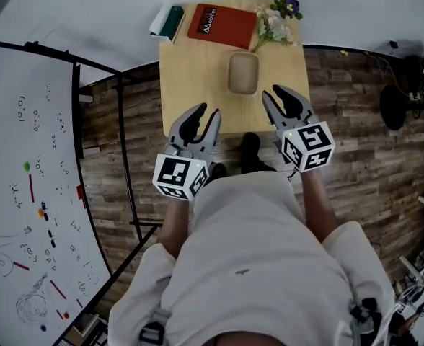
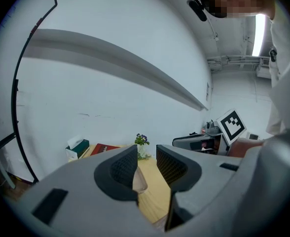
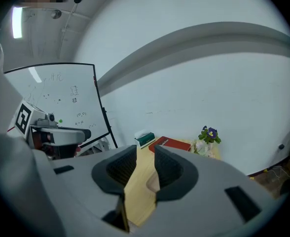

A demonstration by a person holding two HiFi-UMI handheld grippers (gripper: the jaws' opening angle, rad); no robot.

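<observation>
My left gripper [image 1: 203,119] hovers at the near left edge of a small wooden table [image 1: 187,78], open, with nothing between its fingers. My right gripper [image 1: 279,96] hangs over the near right edge, open too and holding nothing. A beige oblong dish [image 1: 243,73] lies on the table just beyond and between both grippers. In the left gripper view the dish [image 2: 139,181] shows through the gap of the left gripper [image 2: 146,165]. The right gripper [image 3: 145,165] frames the table [image 3: 137,179] the same way.
At the table's far edge lie a green and white tissue box [image 1: 168,22], a red book [image 1: 221,24] and a small bunch of flowers [image 1: 277,19]. A whiteboard [image 1: 24,215] on a black stand [image 1: 125,171] stands left. Cables and gear [image 1: 414,78] sit on the wood floor, right.
</observation>
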